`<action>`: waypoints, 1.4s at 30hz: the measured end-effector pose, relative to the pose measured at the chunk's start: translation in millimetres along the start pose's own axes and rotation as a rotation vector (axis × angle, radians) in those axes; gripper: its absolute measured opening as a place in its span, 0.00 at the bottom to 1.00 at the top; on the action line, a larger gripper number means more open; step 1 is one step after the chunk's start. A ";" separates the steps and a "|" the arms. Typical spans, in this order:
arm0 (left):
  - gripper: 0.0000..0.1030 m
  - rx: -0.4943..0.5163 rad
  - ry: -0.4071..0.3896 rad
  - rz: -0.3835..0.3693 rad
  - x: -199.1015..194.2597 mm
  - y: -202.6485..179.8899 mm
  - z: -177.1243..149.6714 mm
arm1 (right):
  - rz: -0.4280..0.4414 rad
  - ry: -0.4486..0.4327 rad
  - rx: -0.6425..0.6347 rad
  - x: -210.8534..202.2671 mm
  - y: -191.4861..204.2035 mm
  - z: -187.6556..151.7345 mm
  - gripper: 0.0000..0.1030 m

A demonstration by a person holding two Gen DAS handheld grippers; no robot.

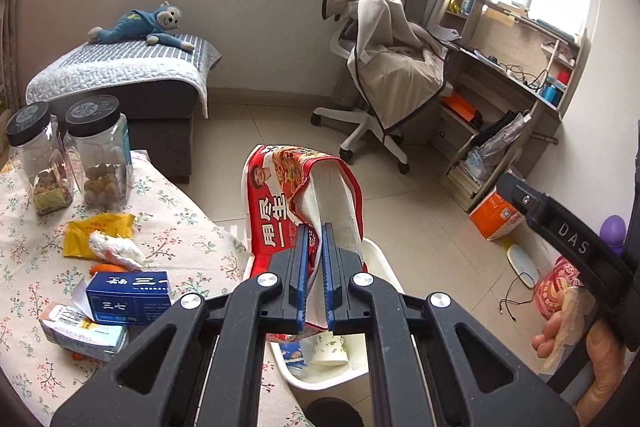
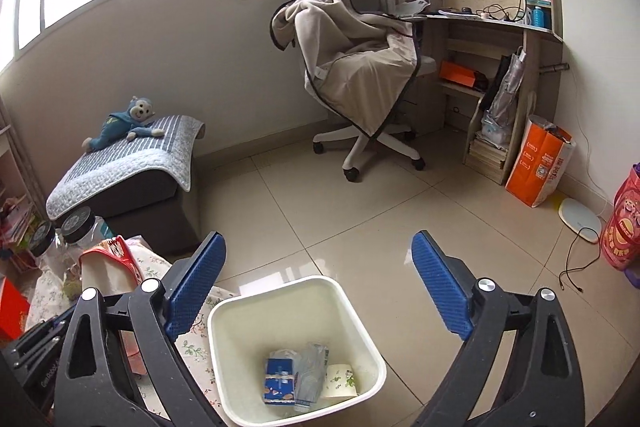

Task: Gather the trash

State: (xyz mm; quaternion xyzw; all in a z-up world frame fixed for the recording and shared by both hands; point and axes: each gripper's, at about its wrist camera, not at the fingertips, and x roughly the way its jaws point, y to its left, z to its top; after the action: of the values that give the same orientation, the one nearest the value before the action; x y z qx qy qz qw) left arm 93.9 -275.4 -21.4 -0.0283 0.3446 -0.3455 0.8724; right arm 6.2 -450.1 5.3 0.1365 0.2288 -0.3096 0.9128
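Note:
My left gripper is shut on a red printed food packet, which stands up from the jaws right over the white bin. The right gripper hangs open above the same bin with nothing between its blue pads. Inside the bin lie a blue packet, a silvery wrapper and a paper cup. On the flowered tablecloth to the left are a yellow packet, a crumpled tissue and a blue box.
Two black-lidded jars stand at the table's far side. A draped office chair, a desk, a padded stool with a plush monkey, an orange bag and a loose cable surround the tiled floor.

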 end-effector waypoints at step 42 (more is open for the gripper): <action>0.92 -0.187 0.021 0.557 -69.0 149.5 -15.8 | 0.114 -0.027 -0.303 -32.3 147.7 -40.8 0.93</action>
State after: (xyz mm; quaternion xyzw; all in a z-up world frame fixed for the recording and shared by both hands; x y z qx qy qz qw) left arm 135.2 -115.9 -36.2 -0.0094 0.3787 -0.0597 0.9236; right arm 62.6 -304.0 2.5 0.0057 0.2525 -0.2209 0.9420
